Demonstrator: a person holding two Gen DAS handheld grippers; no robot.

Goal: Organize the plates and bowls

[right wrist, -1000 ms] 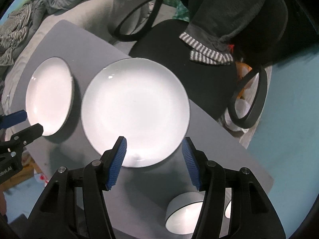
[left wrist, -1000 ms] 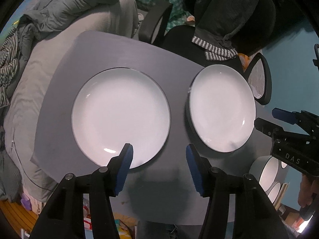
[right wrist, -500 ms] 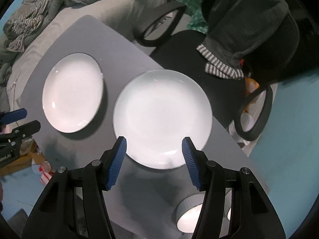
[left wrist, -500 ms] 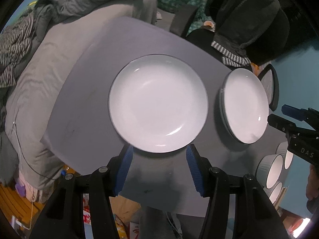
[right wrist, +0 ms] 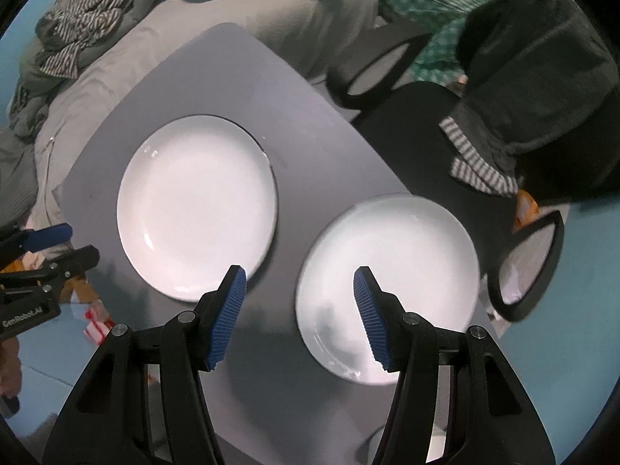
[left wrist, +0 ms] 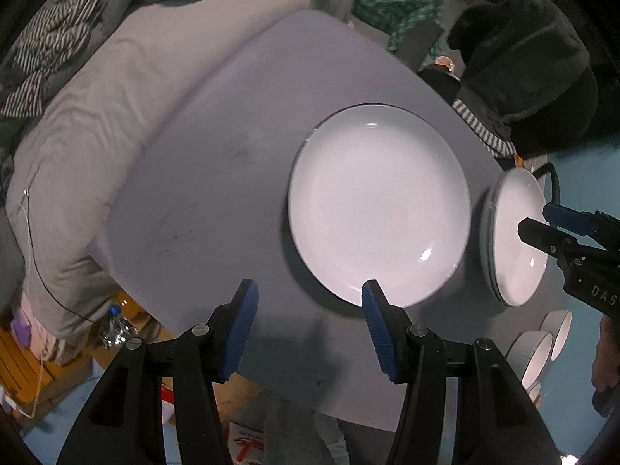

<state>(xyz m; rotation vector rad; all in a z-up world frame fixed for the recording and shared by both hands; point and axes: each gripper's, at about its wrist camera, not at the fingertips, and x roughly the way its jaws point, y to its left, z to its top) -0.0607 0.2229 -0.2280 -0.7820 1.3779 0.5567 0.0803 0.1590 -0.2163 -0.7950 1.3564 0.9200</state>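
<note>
From my left wrist, my left gripper (left wrist: 306, 325) hangs spread and empty over the grey table (left wrist: 217, 178), one white plate (left wrist: 378, 205) just ahead, a second plate (left wrist: 511, 240) beside it, bowls (left wrist: 542, 345) at the far edge (barely visible). From my right wrist, my right gripper (right wrist: 300, 317) gapes empty above the same two plates, apart; nothing is stacked yet.

Glossy white glazed plates (right wrist: 197, 205) – smooth matt grey table (left wrist: 217, 178), ribbed blue pads (right wrist: 228, 314), creased cloth bedding (left wrist: 97, 116)
</note>
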